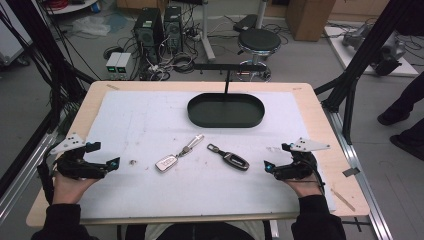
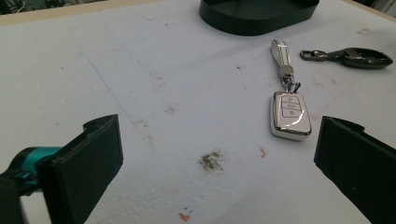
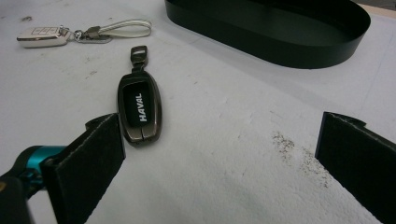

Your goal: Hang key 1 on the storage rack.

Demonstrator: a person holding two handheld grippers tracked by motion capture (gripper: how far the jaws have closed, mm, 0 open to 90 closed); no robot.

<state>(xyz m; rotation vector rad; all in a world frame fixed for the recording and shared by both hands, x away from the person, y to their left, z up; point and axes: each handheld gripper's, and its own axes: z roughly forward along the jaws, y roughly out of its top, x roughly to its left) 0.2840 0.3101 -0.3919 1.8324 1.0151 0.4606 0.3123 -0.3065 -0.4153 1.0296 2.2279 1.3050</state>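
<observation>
We have both grippers resting low at the outer edges of the white mat [image 1: 150,200], one at each side, so the middle stays free for the work. Our left gripper [image 1: 116,162] has its jaws spread wide with nothing between them, and our right gripper [image 1: 267,166] is spread the same way, also empty.

The things we appear to be after are the two car keys lying between the grippers. The white key [image 2: 291,115] lies ahead of the left gripper and off toward its right jaw, well apart from it, with its strap [image 2: 280,50] stretched away from us toward the tray [image 2: 243,21]. It lies flat, buttons up, so we judge a pinch across its narrow sides would suit it best.

The dark key [image 3: 140,112] lies just beside the right gripper's left jaw, nearly touching it in the right gripper view, with its metal loop [image 3: 138,51] pointing away from us. It too lies flat, with its lettered face up.

The black oval tray [image 1: 226,110] sits beyond both keys, farther ahead of either gripper, and nothing lies in the part of it we can see. We take it as the likely place for the keys. Each gripper faces inward toward its nearer key, which would let each hand take one without crossing the other.
</observation>
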